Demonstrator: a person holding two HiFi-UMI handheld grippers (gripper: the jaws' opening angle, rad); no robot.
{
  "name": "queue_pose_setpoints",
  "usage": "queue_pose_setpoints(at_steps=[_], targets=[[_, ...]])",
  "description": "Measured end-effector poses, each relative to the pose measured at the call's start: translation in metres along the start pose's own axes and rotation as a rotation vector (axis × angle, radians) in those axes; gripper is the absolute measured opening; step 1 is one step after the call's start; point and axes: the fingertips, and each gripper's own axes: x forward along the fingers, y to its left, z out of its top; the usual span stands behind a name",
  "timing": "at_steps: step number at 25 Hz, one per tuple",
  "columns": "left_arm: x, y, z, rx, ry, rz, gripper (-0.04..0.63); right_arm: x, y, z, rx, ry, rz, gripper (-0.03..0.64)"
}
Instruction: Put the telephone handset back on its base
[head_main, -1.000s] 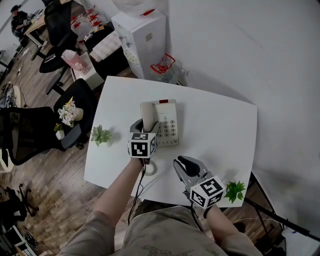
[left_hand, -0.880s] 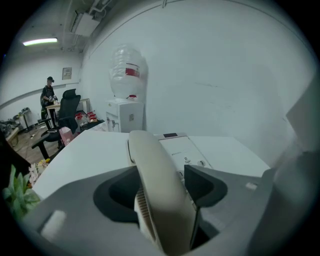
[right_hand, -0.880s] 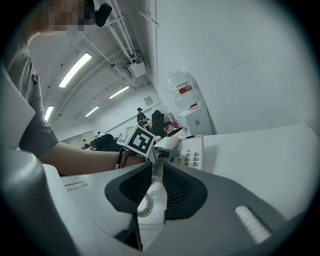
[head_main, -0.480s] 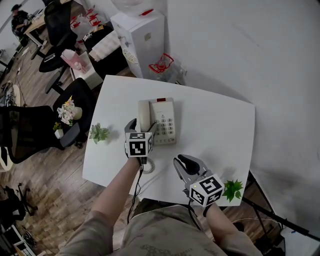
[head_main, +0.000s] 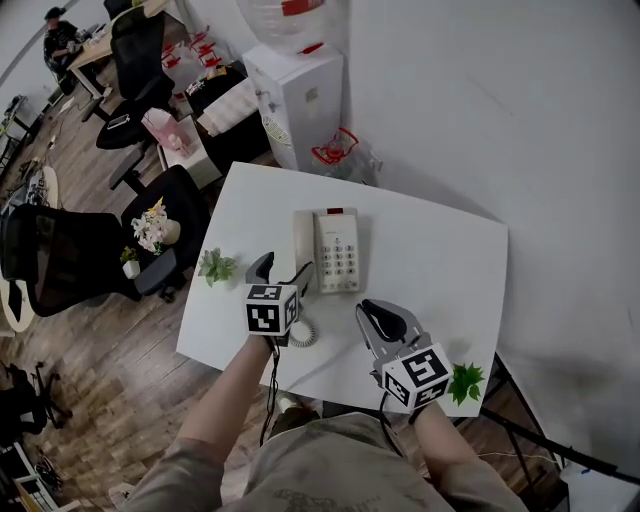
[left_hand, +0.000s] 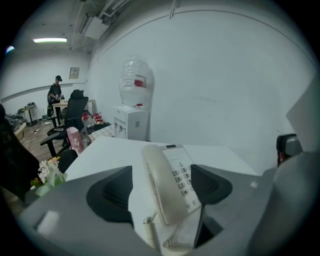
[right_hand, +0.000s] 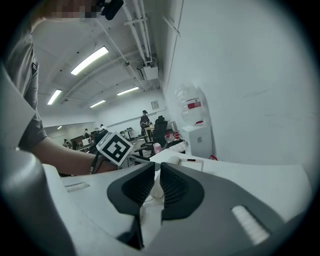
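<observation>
The cream handset (head_main: 303, 250) lies in its cradle on the left side of the telephone base (head_main: 340, 250), on the white table (head_main: 440, 270). My left gripper (head_main: 279, 273) is open just short of the handset's near end, touching nothing. In the left gripper view the handset (left_hand: 162, 185) and the keypad base (left_hand: 186, 170) show ahead between the wide-apart jaws of that gripper (left_hand: 161, 194). The coiled cord (head_main: 300, 333) lies beside it. My right gripper (head_main: 383, 322) hovers over the table's near edge, shut and empty; the right gripper view shows its jaws (right_hand: 155, 187) closed together.
Small green plants stand at the table's left edge (head_main: 215, 267) and near right corner (head_main: 466, 382). A water dispenser (head_main: 300, 90) stands behind the table by the wall. Black office chairs (head_main: 60, 260) and a flower pot (head_main: 152, 225) are to the left on the wooden floor.
My left gripper has drawn back toward me from the handset's near end, leaving the handset on the base. The right gripper has stayed put.
</observation>
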Motion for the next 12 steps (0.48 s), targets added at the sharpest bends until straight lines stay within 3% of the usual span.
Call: queue_pose_setpoints(at_steps=[6,12], targets=[[-0.073,0.000,0.040,0.035,-0.094,-0.003,0.316,-0.014,0.017,0.064,-0.077,-0.080,-0.006,0.037],[-0.155,-0.003,0.083,0.096,-0.226,-0.013,0.203,-0.038,0.048,0.127,-0.143,-0.196,0.001,0.026]])
